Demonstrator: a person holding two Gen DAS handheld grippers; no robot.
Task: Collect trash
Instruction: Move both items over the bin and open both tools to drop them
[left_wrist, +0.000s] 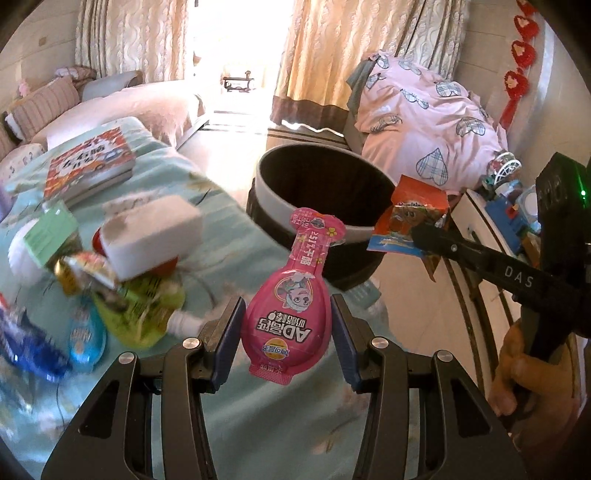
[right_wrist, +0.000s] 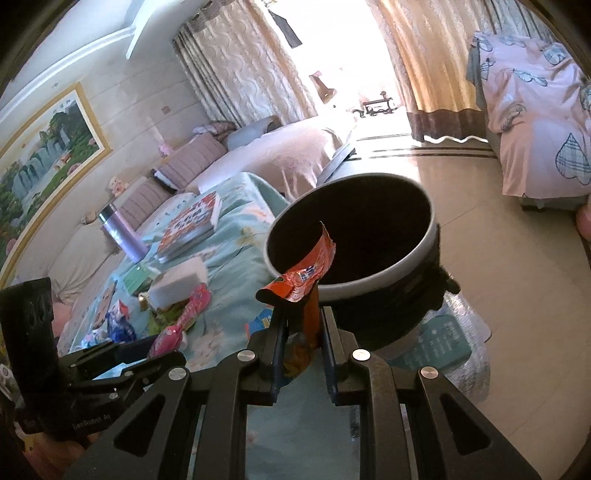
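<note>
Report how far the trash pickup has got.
Done: nothing visible inside the dark bin. In hand: the left tool grips a pink pouch, the right tool an orange wrapper, both near the bin. Left: green pouch, blue wrapper and other packets on the table.

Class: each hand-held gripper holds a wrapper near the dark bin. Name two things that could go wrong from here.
1. The pink bulb-shaped plastic pouch in the left hand-held gripper is not yet over the round dark bin with the pale rim; released now, it would probably land on the teal bedcover.
2. The crumpled orange foil wrapper in the right hand-held gripper sits near the rim and may catch there.
</note>
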